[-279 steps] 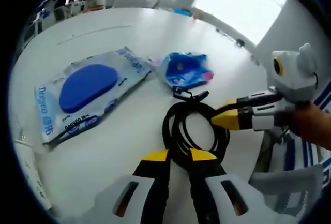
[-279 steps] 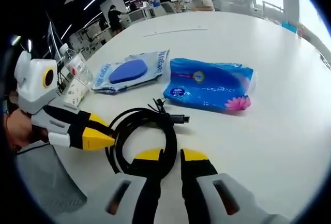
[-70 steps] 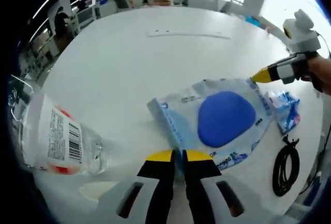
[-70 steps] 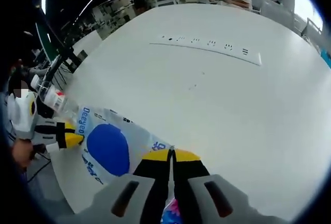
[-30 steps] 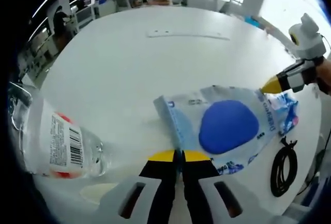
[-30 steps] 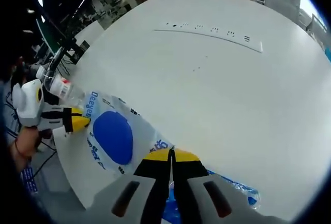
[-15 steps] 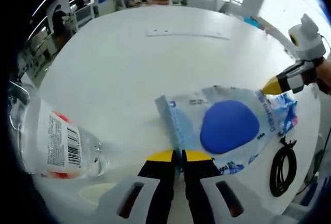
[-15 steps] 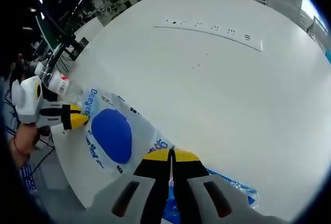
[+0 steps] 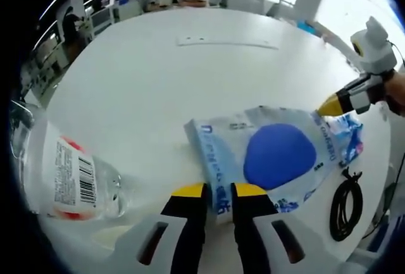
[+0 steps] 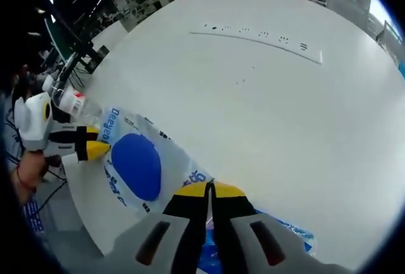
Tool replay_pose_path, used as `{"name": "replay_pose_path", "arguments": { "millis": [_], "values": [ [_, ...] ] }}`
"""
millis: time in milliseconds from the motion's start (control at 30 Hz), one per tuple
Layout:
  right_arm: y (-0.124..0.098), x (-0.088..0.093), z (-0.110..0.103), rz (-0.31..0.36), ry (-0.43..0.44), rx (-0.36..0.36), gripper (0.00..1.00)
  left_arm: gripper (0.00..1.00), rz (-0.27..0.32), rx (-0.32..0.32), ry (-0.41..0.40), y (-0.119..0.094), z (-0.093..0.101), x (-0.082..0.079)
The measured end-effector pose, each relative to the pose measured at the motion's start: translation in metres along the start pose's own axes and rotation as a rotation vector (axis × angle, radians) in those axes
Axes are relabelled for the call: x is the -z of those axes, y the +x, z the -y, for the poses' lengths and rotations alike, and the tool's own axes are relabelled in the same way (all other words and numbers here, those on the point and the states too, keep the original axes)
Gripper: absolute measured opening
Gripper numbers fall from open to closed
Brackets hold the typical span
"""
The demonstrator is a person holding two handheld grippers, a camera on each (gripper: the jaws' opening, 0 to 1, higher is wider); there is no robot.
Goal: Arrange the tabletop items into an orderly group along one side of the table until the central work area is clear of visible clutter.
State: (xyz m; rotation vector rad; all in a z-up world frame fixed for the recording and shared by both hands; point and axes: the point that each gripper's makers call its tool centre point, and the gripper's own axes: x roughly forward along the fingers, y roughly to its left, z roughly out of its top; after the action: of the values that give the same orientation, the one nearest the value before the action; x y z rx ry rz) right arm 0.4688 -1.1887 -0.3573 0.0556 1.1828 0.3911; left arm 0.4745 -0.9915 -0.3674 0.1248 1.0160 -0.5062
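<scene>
In the left gripper view, the left claw (image 9: pixel 218 193) sits at the near edge of the wipes pack (image 9: pixel 269 157), its yellow tips slightly apart with the pack's near edge between them; whether they pinch it I cannot tell. A clear plastic bottle (image 9: pixel 60 176) with a barcode label lies on its side just to the left, on the white counter (image 9: pixel 158 84). The wipes pack lies flat, its blue oval lid facing up. At its far corner the right claw (image 9: pixel 330 104) meets it beside a blue tissue packet (image 9: pixel 351 144). A coiled black cable (image 9: pixel 345 204) lies near the counter edge.

In the right gripper view, the right claw (image 10: pixel 211 192) has its tips pressed together on the wipes pack's corner (image 10: pixel 136 166). Farther back, a strip of sockets (image 10: pixel 256 37) crosses the counter.
</scene>
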Motion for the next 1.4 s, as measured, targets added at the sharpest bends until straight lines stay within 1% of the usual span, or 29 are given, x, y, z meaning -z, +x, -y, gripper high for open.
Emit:
{"name": "replay_pose_path", "arguments": {
  "millis": [300,433,700,833,1067,1333,1400],
  "values": [
    [0.001,0.002,0.0,-0.006,-0.004,-0.004,0.02,0.14,0.004,0.003,-0.005,0.0,0.001,-0.001],
    [0.001,-0.001,0.0,0.005,-0.005,-0.004,0.07,0.15,0.006,0.005,-0.004,0.0,0.002,-0.001],
    [0.0,-0.001,0.0,0.006,-0.011,0.002,0.08,0.17,0.005,0.009,-0.001,-0.002,0.002,0.0],
    [-0.001,-0.002,0.003,0.01,-0.016,0.012,0.12,0.19,0.013,0.014,-0.004,-0.003,0.004,-0.001],
    [-0.005,-0.003,0.002,0.026,-0.019,0.018,0.14,0.21,0.024,0.021,-0.003,-0.006,0.005,-0.003],
    [-0.012,-0.007,0.002,0.054,-0.04,0.041,0.21,0.28,0.041,0.037,0.006,-0.011,0.007,-0.006],
    [-0.014,-0.009,0.001,0.065,-0.04,0.045,0.22,0.29,0.046,0.043,0.006,-0.013,0.008,-0.006]
  ]
}}
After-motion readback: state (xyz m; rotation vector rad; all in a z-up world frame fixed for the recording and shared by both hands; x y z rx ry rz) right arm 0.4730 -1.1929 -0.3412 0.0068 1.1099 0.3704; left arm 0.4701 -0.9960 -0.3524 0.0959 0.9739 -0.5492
